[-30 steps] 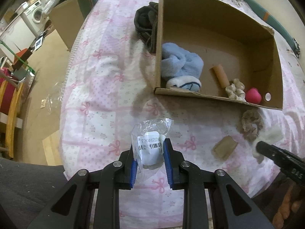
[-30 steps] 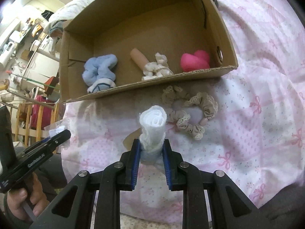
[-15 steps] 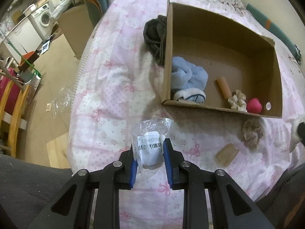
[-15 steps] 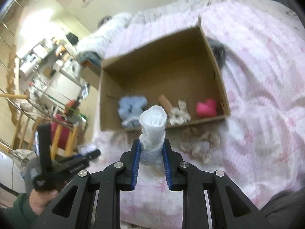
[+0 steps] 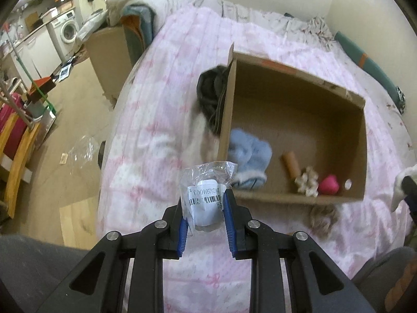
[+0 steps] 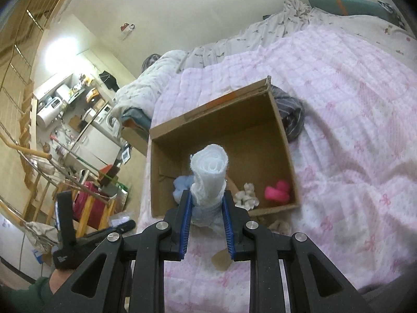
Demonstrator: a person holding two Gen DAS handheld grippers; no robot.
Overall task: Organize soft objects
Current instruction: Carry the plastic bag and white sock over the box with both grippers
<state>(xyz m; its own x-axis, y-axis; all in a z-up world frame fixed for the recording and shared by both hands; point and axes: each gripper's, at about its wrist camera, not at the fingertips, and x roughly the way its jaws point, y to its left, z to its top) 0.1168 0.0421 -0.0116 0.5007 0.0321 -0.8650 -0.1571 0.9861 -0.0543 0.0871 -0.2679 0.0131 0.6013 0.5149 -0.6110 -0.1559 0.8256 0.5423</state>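
Observation:
An open cardboard box (image 5: 292,73) (image 6: 284,140) lies on the pink bed cover. In it are a light blue plush (image 5: 249,155), a tan cylinder (image 5: 291,162), a cream scrunchie (image 5: 308,184) (image 6: 246,195) and a pink soft toy (image 5: 329,185) (image 6: 277,191). My left gripper (image 5: 204,203) is shut on a white item in a clear plastic bag (image 5: 206,182), held above the bed before the box. My right gripper (image 6: 207,200) is shut on a rolled white cloth (image 6: 209,172), held high above the box's near edge.
A beige scrunchie (image 5: 323,216) lies on the cover before the box and a dark garment (image 5: 209,94) (image 6: 293,117) beside it. A tan pad (image 6: 221,259) lies under my right gripper. Left of the bed are the floor, wooden chairs (image 5: 15,151) and a washing machine (image 5: 68,27).
Both grippers have risen and pulled back from the bed with their loads. The right view has tilted up, so the box looks smaller and further off.

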